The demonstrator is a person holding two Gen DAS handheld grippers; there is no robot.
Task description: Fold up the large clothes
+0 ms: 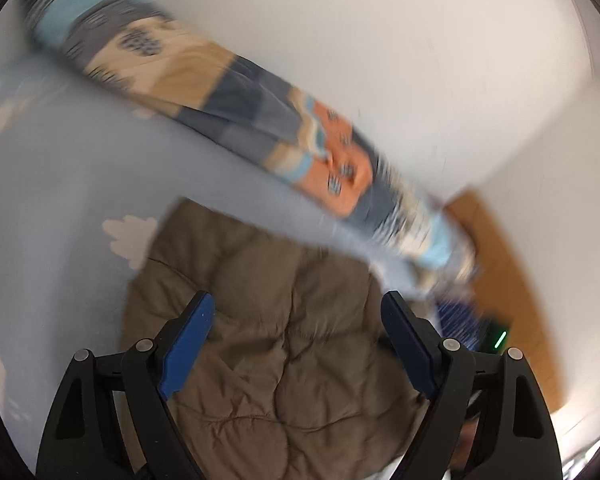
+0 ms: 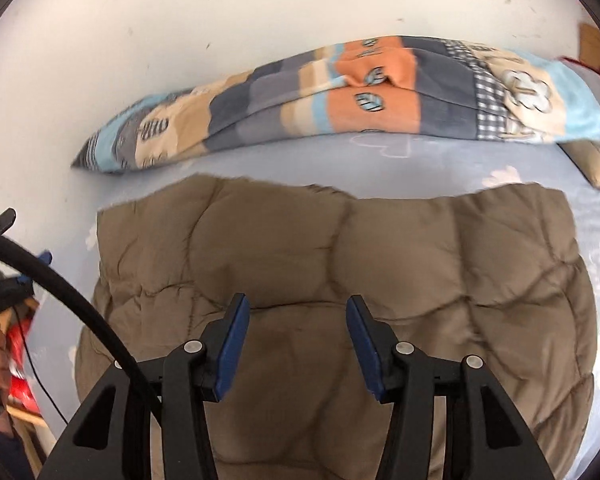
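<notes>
Your pale blue bedsheet carries the brown quilted coat spread flat just in front of the patchwork pillow — ready for folding — with your left gripper and right gripper above it, jaws apart and empty.

- Brown quilted puffer garment: matt padded cloth, stitched into soft puckered panels.
- Pale blue bedsheet with white cloud print: smooth matt cloth.
- Patchwork-printed folded quilt, far side: soft cloth.
- White wall: matt, lightly scuffed.
</notes>
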